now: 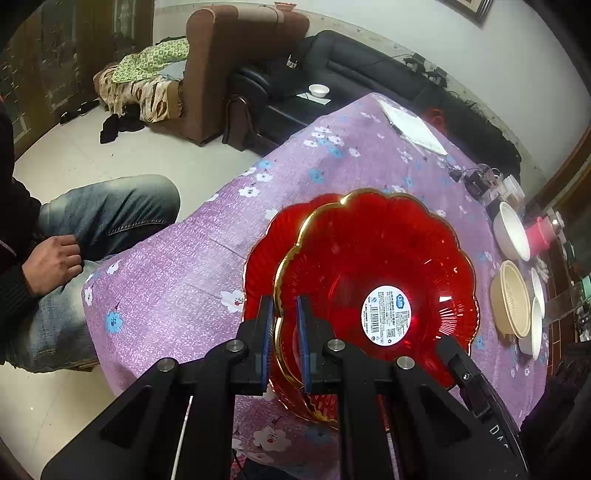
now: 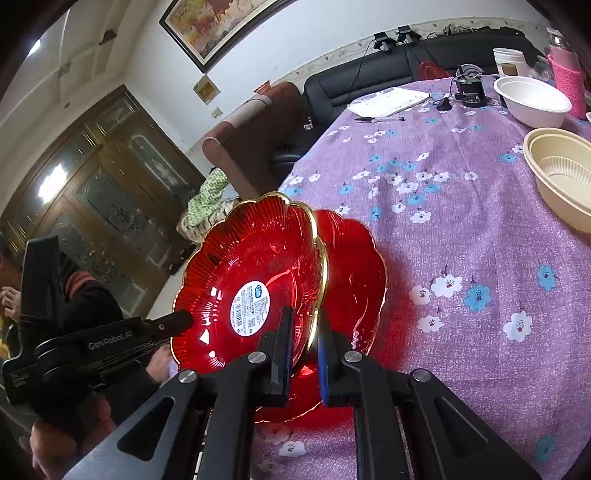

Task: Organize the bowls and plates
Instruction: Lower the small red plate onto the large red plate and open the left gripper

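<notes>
Two red scalloped plates, partly overlapped, not stacked flush yet; bowls remain. Left wrist view: left gripper (image 1: 285, 317) clamps top red plate (image 1: 376, 280) rim at centre; lower plate (image 1: 266, 251) behind; a seated person's hand (image 1: 51, 266) at left. Right wrist view: right gripper (image 2: 303, 334) pinches same plate; beige bowl (image 2: 561, 173) and white bowl (image 2: 532, 99) upper right.

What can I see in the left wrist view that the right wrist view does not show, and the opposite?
Only the left wrist view shows a seated person's hand on jeans and a small white bowl on the dark sofa. Only the right wrist view shows the framed painting, the wooden door and the left gripper from the side. Both show the labelled red plate held on its rim by both grippers, a second red plate under it, the beige bowl and the purple floral cloth.
</notes>
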Demonstrator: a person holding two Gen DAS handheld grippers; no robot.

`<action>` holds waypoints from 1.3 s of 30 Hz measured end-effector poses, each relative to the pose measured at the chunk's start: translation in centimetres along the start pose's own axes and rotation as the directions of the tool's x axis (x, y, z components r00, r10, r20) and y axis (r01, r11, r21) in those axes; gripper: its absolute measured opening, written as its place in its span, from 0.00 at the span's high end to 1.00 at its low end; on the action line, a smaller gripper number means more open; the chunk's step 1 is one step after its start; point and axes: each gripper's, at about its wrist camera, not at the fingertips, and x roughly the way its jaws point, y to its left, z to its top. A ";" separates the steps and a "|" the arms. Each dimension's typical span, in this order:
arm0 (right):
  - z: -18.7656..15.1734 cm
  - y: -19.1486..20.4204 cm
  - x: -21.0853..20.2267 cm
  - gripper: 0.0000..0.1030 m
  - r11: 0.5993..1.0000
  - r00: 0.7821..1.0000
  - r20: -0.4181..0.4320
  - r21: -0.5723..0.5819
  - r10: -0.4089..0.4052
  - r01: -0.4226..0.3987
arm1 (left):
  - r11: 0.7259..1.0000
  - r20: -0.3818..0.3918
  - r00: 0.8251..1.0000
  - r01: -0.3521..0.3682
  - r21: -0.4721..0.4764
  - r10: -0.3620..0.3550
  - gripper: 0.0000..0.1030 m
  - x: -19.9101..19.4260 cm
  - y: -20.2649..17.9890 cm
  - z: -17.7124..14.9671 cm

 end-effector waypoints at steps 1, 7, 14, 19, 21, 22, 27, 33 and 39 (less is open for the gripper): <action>0.1 -0.1 0.1 0.91 1.000 1.000 -0.003 0.000 -0.002 0.002 | 1.000 -0.001 1.000 -0.001 0.002 0.001 0.90 0.1 0.0 0.0; 0.1 -0.1 1.0 0.91 1.000 1.000 -0.019 0.001 -0.025 0.025 | 1.000 -0.021 1.000 -0.002 0.001 0.002 0.90 1.0 0.2 0.1; 0.2 -0.4 1.6 0.90 0.999 0.999 -0.033 0.010 -0.039 0.039 | 1.000 -0.031 0.999 -0.016 0.016 0.017 0.90 1.4 -0.1 0.0; 0.3 -0.6 1.8 0.89 0.999 0.998 -0.033 0.013 -0.044 0.045 | 0.999 -0.039 0.999 -0.034 0.037 0.036 0.89 1.7 -0.6 -0.1; 0.3 -0.7 1.9 0.89 0.999 0.998 -0.039 0.015 -0.049 0.049 | 0.998 -0.042 0.998 -0.044 0.045 0.046 0.89 1.9 -0.7 -0.2; 0.3 -0.8 1.9 0.89 0.999 0.998 -0.041 0.017 -0.049 0.050 | 0.998 -0.043 0.998 -0.046 0.047 0.048 0.89 2.0 -0.7 -0.2; 0.3 -0.7 2.2 0.89 0.998 0.997 -0.045 0.004 -0.059 0.060 | 0.995 -0.051 0.996 -0.075 0.063 0.078 0.88 2.2 -0.7 -0.2; 0.1 -0.3 2.3 0.87 0.997 0.997 -0.035 -0.028 -0.076 0.075 | 0.985 -0.021 0.990 -0.134 0.105 0.137 0.87 1.8 -1.4 -0.2; 0.3 -0.4 2.0 0.85 0.995 0.996 -0.008 -0.040 -0.093 0.093 | 0.965 0.077 0.973 -0.225 0.137 0.216 0.87 0.2 -1.7 0.0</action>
